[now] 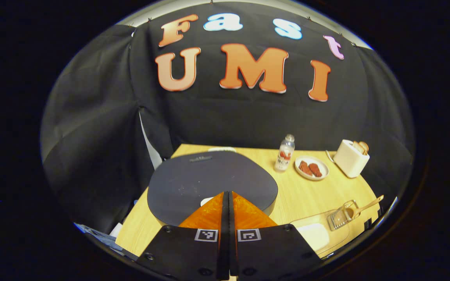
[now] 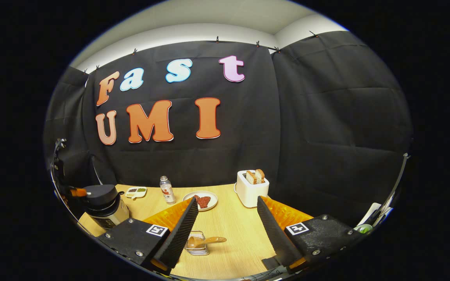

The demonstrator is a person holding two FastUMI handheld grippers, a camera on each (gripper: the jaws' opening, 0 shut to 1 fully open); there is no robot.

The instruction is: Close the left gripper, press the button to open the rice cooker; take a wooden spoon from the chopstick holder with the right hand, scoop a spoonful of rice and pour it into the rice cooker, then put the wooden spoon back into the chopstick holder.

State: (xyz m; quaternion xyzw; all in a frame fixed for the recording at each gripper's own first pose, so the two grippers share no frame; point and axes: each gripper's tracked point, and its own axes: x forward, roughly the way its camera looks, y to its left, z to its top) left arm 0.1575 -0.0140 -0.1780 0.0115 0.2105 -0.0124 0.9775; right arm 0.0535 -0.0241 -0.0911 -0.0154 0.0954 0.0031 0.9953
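Two grippers in play. Left gripper (image 1: 228, 195) has its jaws clenched together, nothing between them, tip hovering right over the front of the rice cooker (image 1: 209, 183) lid, lid still down. A pale patch just left of the tip may be the button; can't tell for sure. In the right gripper view the rice cooker (image 2: 104, 203) sits at the far left of the tabletop (image 2: 229, 222) with a gripper tip just beside its lid. Right gripper (image 2: 227, 230) has jaws released wide, empty, held above the tabletop. Wooden spoon (image 2: 205, 241) stands in the chopstick holder (image 2: 197, 248), near the right gripper's left finger; the wooden spoon (image 1: 365, 206) and chopstick holder (image 1: 342, 216) also show at the right of the left gripper view, next to a clear container with white contents (image 1: 314, 235), likely the rice.

Risks, judged: the closed tip lands off the button and just shoves the lid or slides the cooker. The lid may pop up into the gripper if it stays over it. Later, the holder looks light, so a skewed grab on the spoon could tip it.

Tabletop is light wood. Bottle (image 2: 166, 190), plate with reddish food (image 2: 205, 200), toaster with bread (image 2: 251, 188), small dish (image 2: 136, 191) sit toward the back. Black cloth walls, pale ceiling above.
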